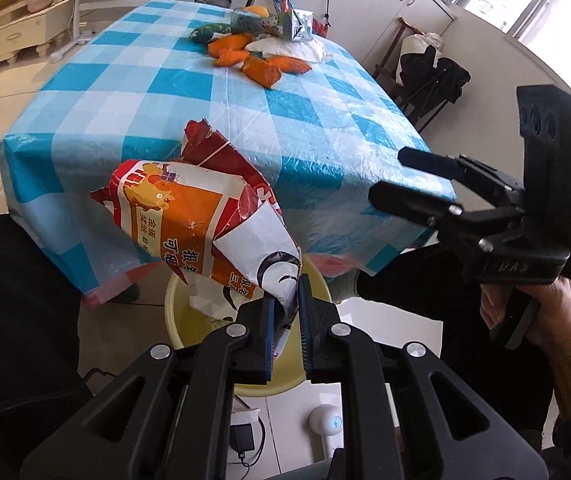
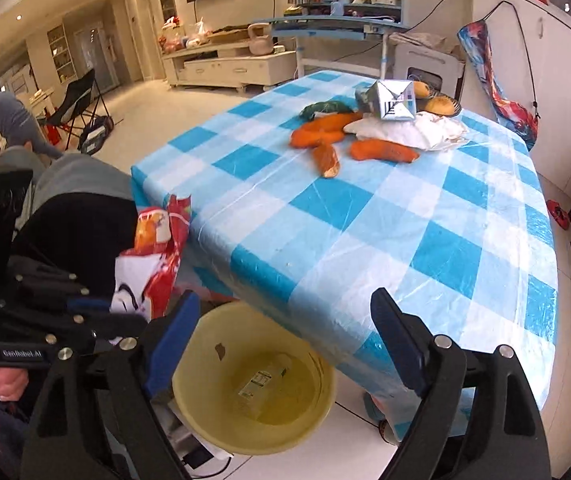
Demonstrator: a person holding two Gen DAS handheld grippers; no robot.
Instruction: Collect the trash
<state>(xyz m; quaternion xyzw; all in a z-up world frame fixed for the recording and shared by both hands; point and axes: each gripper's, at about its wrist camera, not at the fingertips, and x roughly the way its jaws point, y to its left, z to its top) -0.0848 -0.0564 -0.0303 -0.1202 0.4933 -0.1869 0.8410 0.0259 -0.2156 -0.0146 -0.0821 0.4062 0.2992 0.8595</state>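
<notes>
My left gripper point(image 1: 287, 308) is shut on a corner of a crumpled red, orange and white snack bag point(image 1: 205, 224), which hangs over the yellow bin point(image 1: 179, 312) on the floor at the table's near edge. In the right wrist view the same bag point(image 2: 153, 256) shows at the left, with the left gripper point(image 2: 125, 316) below it. My right gripper point(image 2: 285, 312) stands open above the bin point(image 2: 317, 412), with nothing between its fingers. It also shows at the right of the left wrist view as the right gripper point(image 1: 387, 176). A small flat packet point(image 2: 259, 384) lies inside the bin.
The table wears a blue and white checked cloth point(image 2: 365, 216). At its far end lie orange wrappers point(image 2: 381, 150), white paper point(image 2: 417, 130), a green wrapper point(image 2: 321, 108) and a silver carton point(image 2: 391, 100). A power adapter point(image 1: 243, 438) lies on the floor. A person point(image 2: 5, 120) bends far left.
</notes>
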